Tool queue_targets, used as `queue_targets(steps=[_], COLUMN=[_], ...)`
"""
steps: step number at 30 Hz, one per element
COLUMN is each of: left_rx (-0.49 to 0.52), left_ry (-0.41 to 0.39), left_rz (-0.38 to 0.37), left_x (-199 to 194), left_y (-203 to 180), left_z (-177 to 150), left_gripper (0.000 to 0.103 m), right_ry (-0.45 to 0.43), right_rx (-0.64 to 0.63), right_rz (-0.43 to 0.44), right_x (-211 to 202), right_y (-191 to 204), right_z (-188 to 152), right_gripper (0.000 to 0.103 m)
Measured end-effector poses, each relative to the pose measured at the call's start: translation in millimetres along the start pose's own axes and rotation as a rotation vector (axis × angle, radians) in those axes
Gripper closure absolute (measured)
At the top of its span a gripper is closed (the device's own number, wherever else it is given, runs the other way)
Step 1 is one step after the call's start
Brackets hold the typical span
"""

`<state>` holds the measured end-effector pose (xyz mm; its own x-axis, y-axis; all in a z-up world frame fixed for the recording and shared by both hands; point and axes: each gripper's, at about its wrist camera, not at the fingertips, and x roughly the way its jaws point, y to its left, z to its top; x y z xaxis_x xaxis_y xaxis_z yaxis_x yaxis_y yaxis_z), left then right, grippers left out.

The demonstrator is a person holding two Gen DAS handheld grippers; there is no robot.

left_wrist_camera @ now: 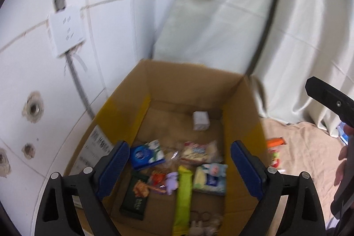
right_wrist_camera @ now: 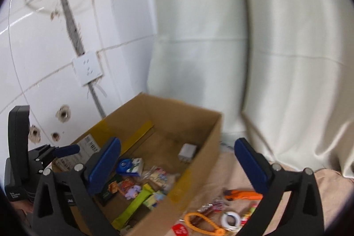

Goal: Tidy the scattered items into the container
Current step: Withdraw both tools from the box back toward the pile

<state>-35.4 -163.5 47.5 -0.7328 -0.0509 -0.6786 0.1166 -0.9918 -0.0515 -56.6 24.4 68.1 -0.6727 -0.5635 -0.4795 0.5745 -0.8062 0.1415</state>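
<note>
Left wrist view looks down into the open cardboard box (left_wrist_camera: 194, 90) that fills the lower middle of the frame, and much of the tidying looks done. On its floor lie a blue tissue pack (left_wrist_camera: 147, 154), a clear snack bag (left_wrist_camera: 198, 152), a yellow-green bar (left_wrist_camera: 183, 194), a dark green packet (left_wrist_camera: 135, 198), a purple toy (left_wrist_camera: 171, 183), a pale yellow pack with a cartoon animal (left_wrist_camera: 210, 178) and, further back, a small white block (left_wrist_camera: 201, 121). The left gripper (left_wrist_camera: 179, 167) hangs over the box with its jaws spread wide and nothing between the blue pads.

In the right wrist view the box (right_wrist_camera: 199, 125) sits in the lower left half, and the right gripper (right_wrist_camera: 177, 169) is likewise wide open and empty, straddling the box's near right wall. To the right of the box, along the bottom of the frame, things are still scattered on the beige cloth (right_wrist_camera: 327, 178): an orange tool (right_wrist_camera: 242, 195), an orange loop (right_wrist_camera: 202, 225), a roll of white tape (right_wrist_camera: 231, 219), a red tag (right_wrist_camera: 180, 230) and some small bright bits too blurred to name.

So the job seems past halfway, with that right-hand cluster left to collect.
</note>
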Motion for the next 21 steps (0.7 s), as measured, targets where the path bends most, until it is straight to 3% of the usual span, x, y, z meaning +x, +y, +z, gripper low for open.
queue_targets(steps=[12,21], left_rx=[0.123,0.146], left_ry=[-0.073,-0.036], left_rz=[-0.098,-0.187], left_x=[-25,5], left_y=[-118,-199], left_z=[26,1], left_gripper=[0.009,0.009], right_ry=[-0.098,-0.087], right_rx=[0.075,0.133], right_rz=[-0.15,-0.246], right_x=[-96,-137], right_y=[-85,-152], right_z=[5,-28], right_gripper=[0.0,0.0])
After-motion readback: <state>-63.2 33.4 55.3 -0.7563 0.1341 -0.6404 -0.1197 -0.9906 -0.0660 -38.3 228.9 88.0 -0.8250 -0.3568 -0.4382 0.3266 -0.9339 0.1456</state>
